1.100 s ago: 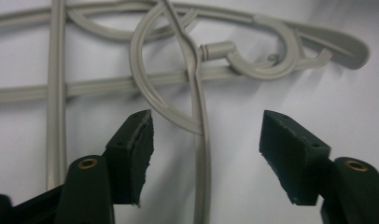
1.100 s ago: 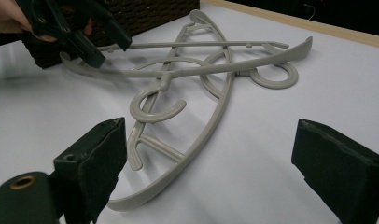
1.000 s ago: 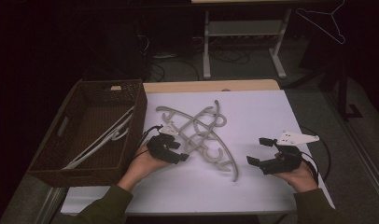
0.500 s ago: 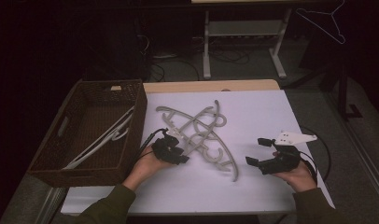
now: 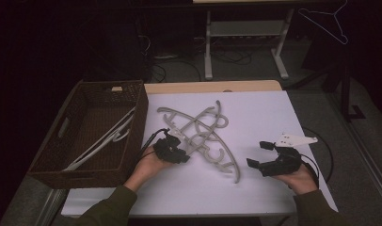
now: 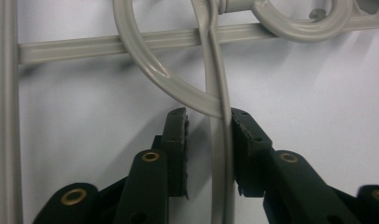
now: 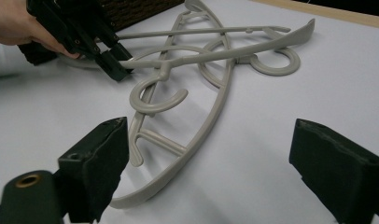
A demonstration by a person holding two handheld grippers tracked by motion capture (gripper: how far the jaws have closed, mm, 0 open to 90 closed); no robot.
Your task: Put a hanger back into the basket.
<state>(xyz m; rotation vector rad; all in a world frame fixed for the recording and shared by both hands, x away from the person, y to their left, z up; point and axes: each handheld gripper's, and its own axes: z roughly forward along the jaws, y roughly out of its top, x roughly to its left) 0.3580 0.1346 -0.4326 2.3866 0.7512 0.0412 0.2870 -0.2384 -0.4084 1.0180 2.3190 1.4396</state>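
Your left gripper (image 6: 208, 135) has just been closing around a grey hanger's arm (image 6: 220, 154) — one pad touching, the other just clear — mid-table, right of the wicker basket (image 5: 92, 136). Your right gripper (image 5: 262, 154) rests spread wide, empty, at the near right.

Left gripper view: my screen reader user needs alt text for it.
Two black pads straddle a grey hanger arm on a white table, the right pad touching it, the left just clear. The jaws have just been closing. More hangers lie beyond.
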